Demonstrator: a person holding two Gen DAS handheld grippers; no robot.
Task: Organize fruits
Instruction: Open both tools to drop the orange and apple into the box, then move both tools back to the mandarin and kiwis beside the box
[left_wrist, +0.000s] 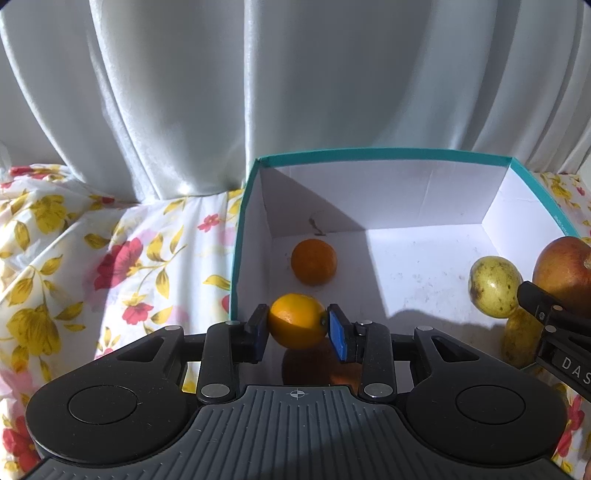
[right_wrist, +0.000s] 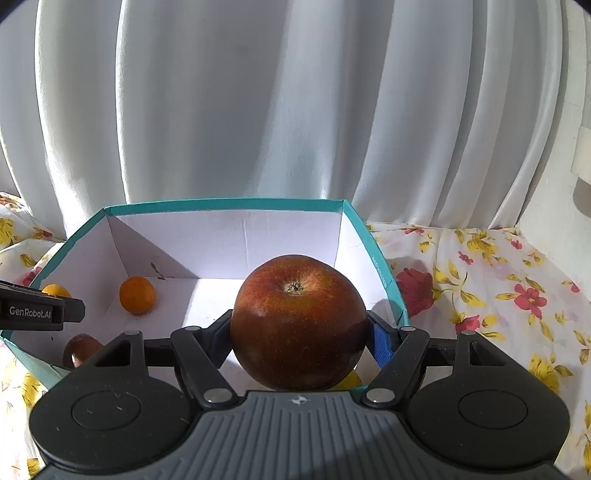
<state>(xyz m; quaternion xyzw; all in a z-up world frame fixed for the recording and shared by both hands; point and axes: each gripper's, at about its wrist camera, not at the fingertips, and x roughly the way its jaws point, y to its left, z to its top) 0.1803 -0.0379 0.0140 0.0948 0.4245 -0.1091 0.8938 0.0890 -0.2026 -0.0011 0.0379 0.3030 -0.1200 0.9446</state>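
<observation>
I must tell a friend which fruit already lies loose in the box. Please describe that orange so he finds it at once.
Find the teal-rimmed white box before the curtain. On its floor, near the far left corner, lies the orange, touched by neither gripper. It is darker than the yellow-orange citrus that the left gripper holds.

Open-topped white cardboard box with teal rim (left_wrist: 384, 152): no lid, entry from above unobstructed. Floor mostly bare in the middle and toward the far wall. Obstacles inside: 1 small round orange fruit (left_wrist: 314, 261) near the far-left corner; 1 spotted yellow-green fruit (left_wrist: 493, 286) at the right wall. Pale pleated curtain (right_wrist: 258, 110) hangs close behind the far wall. Flower-printed cloth (right_wrist: 498, 295) lies open right of the box.
</observation>
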